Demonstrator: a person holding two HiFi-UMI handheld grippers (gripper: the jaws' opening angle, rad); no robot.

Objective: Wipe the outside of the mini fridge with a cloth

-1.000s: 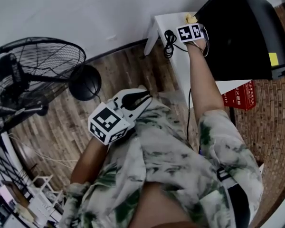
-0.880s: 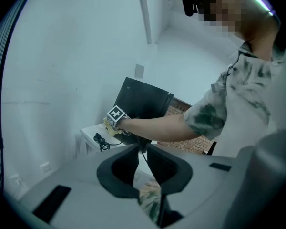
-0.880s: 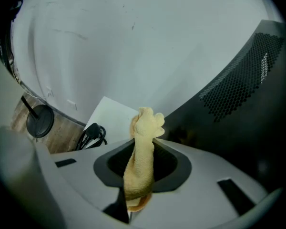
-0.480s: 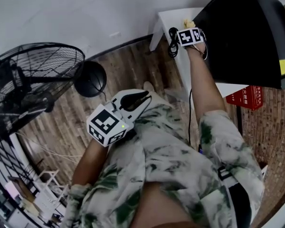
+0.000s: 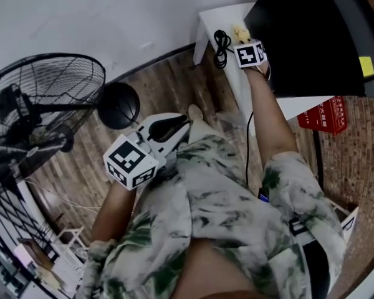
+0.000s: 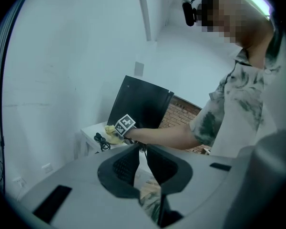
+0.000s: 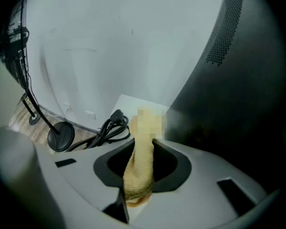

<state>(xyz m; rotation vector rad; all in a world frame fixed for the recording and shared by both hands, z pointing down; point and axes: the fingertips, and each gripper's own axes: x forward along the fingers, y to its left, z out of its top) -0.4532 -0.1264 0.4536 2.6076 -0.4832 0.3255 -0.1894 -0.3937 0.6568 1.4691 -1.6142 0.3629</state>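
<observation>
Since a second ago, my right gripper (image 7: 142,148) has drawn a little nearer along the left side of the mini fridge (image 5: 308,36), and my left gripper (image 6: 141,152) has drifted slightly to the left in front of my shirt (image 5: 224,210).

My right gripper is clamping a yellow cloth (image 7: 138,173) between its jaws. The cloth is filling the gap and sticking out past the tips toward the fridge's dark left wall. Whether its far end is touching that wall I cannot tell, as a blur is covering it.

The black fridge is standing on a white table (image 5: 207,18) against the far wall. A coiled black cord (image 5: 221,42) is lying on the table just left of the cloth.

My left gripper is hanging low and near, well apart from the fridge. Its jaws are standing only a narrow slit apart and are holding nothing.

A black floor fan (image 5: 43,98) is standing at the far left on the wooden floor (image 5: 168,86), its round base (image 5: 118,104) showing between the fan and the table. A red box (image 5: 327,114) is sitting on the floor to the right, beside the fridge.
</observation>
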